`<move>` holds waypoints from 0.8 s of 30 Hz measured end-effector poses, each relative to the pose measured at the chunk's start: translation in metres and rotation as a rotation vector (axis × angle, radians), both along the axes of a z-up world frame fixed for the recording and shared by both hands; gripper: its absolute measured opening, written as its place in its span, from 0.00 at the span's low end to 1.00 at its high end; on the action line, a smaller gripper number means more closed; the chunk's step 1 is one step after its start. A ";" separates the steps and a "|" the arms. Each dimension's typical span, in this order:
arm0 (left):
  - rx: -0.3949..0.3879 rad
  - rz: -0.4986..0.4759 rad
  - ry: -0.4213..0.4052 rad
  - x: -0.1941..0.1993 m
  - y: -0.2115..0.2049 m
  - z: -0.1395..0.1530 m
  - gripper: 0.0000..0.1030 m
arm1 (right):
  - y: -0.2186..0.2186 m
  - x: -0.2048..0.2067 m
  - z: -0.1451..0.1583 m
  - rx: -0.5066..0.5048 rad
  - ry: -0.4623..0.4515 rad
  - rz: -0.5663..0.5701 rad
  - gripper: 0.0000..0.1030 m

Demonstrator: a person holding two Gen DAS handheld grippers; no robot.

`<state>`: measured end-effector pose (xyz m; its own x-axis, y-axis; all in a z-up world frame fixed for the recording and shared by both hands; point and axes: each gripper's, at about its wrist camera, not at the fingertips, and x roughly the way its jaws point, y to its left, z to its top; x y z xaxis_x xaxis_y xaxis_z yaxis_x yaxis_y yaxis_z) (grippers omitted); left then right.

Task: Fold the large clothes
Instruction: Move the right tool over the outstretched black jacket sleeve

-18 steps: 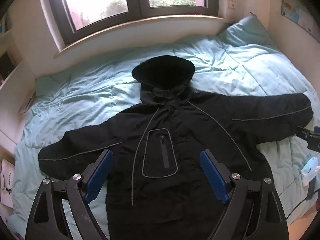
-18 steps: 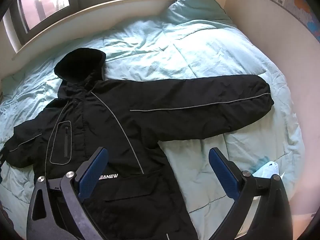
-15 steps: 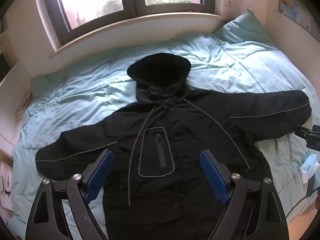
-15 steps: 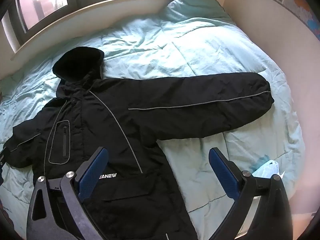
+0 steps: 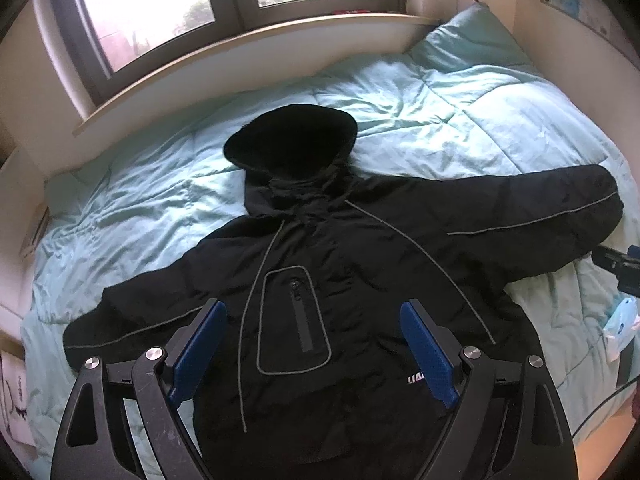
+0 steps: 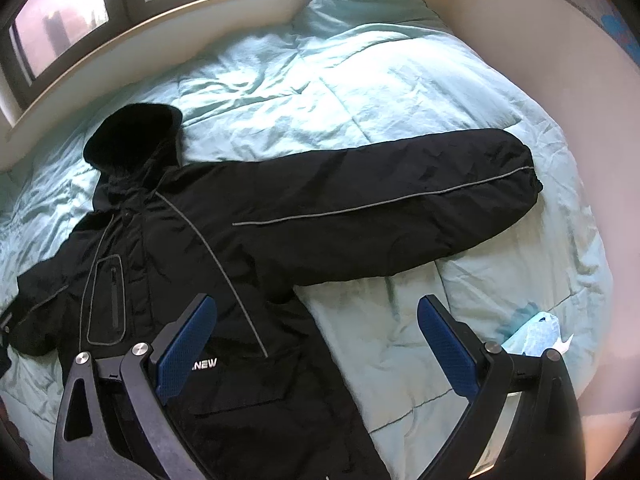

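A large black hooded jacket lies flat, front up, on a light blue duvet, both sleeves spread outward and the hood toward the window. Grey piping runs along its sleeves and around a chest pocket. My left gripper hovers open above the jacket's chest, nothing between its blue pads. My right gripper hangs open over the jacket's right side edge, below the right sleeve, holding nothing. The right gripper's tip shows at the far right edge of the left wrist view.
A window with a wide sill runs behind the bed. A wall borders the bed's right side, with a pillow in the far corner. A light plastic packet lies on the duvet near the right edge.
Both views have shifted slightly: the jacket sits a little lower and more to the right in the left wrist view and a little higher in the right wrist view. Both grippers remain open and the jacket lies untouched.
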<state>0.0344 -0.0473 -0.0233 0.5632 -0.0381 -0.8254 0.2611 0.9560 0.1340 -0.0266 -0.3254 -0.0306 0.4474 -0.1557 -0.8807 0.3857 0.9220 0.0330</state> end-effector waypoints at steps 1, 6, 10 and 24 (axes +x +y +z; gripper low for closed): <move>-0.003 -0.007 0.004 0.002 -0.003 -0.001 0.87 | -0.003 0.000 0.000 0.012 -0.013 0.002 0.98; -0.027 -0.047 0.051 0.009 -0.014 -0.003 0.87 | -0.017 0.002 -0.005 0.053 -0.034 -0.013 0.97; -0.010 -0.072 0.035 0.017 -0.030 -0.007 0.87 | -0.030 0.004 -0.008 0.051 -0.028 -0.058 0.97; 0.005 -0.150 0.002 0.044 -0.099 -0.008 0.87 | -0.086 0.006 -0.009 -0.046 -0.032 -0.126 0.97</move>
